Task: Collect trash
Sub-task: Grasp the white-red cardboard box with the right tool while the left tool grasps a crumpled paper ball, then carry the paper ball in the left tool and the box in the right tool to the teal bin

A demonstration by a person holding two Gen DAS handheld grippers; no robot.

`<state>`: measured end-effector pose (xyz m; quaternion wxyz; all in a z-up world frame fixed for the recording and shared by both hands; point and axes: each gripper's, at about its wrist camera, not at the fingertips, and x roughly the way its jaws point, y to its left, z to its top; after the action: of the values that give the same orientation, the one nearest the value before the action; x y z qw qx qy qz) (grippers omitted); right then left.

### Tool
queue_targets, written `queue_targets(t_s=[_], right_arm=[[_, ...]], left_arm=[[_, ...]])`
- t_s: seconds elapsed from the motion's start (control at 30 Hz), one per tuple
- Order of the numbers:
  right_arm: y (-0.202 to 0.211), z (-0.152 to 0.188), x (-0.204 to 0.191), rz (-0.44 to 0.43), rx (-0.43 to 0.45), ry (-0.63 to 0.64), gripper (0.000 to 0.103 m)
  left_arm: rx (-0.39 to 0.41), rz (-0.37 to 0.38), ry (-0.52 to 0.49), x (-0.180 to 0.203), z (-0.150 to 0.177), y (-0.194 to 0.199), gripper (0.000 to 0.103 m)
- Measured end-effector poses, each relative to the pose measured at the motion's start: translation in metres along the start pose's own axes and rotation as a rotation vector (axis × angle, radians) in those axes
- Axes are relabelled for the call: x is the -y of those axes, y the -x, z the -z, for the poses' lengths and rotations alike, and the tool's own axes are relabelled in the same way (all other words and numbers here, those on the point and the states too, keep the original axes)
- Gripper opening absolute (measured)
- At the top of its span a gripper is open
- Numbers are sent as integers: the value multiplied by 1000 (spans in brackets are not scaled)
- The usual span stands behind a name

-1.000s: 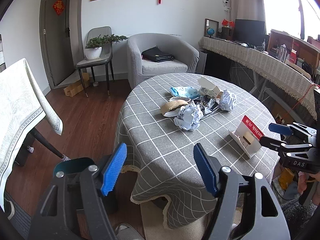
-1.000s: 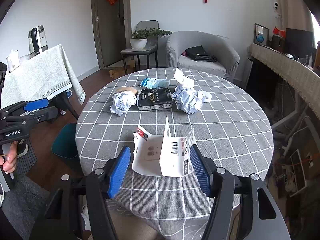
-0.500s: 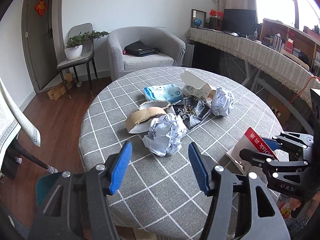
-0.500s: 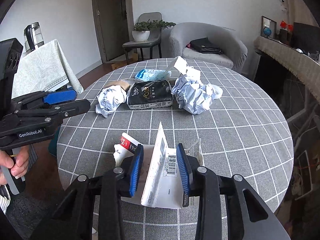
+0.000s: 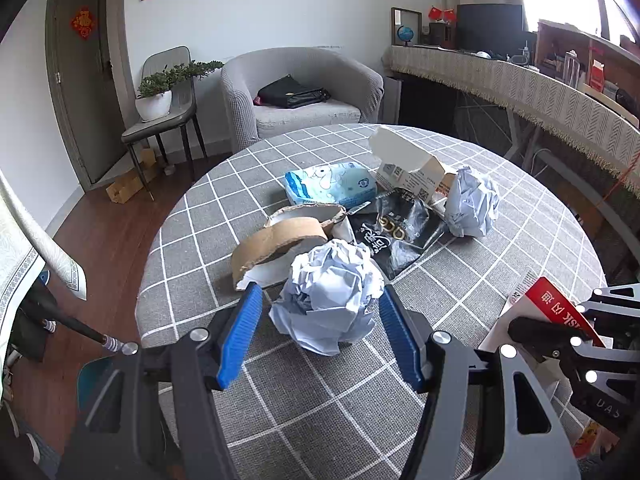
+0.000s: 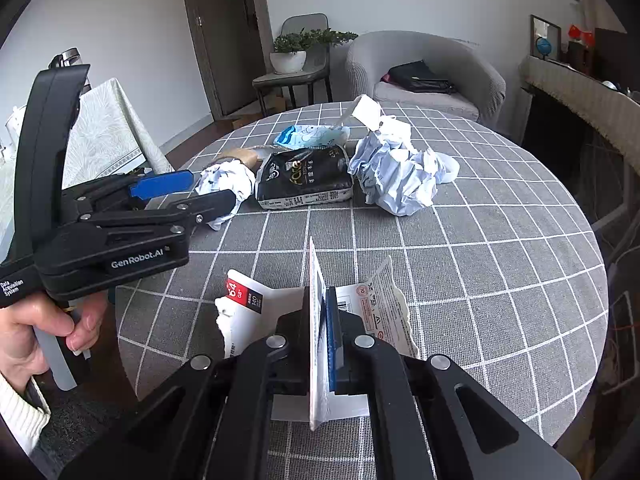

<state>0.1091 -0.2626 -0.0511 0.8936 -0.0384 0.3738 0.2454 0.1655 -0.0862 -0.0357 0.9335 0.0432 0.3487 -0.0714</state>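
Right gripper (image 6: pixel 319 334) has just closed, pinching torn card packaging (image 6: pixel 372 312), partly hidden.

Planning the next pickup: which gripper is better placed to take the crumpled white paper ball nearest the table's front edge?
Left. The left gripper already straddles the crumpled white paper ball, its jaws open either side. The right gripper is shut on the torn white card packaging.

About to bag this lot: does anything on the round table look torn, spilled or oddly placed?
Nothing spilled. The card packaging clamped in the right hand-held gripper is ripped open, with ragged edges. The white carton at the back gapes with its flap up. The rest is crumpled paper and wrappers heaped mid-table.
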Motion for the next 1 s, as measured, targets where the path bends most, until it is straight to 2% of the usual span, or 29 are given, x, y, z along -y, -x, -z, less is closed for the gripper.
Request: queue_targets(t_s=[0.07,0.17,0.6,0.77,1.0], right_arm=[[1,0,1,-2,4,-3,4],[2,0,3,-12,9,-12,2],[20,-21,15,-36,101,-117,1],[17,-30,7,-24,134,-134,1],[7,-47,-30,-57,145,-96,1]], left_arm=[[-3,2,13,2,0,-5,54],[10,-5,16,4,-1,-6,49],[84,74,40,-2,-1,33,48],[139,18,74,-32,0,49,48],[123,-82,149,-98,4,55,48]])
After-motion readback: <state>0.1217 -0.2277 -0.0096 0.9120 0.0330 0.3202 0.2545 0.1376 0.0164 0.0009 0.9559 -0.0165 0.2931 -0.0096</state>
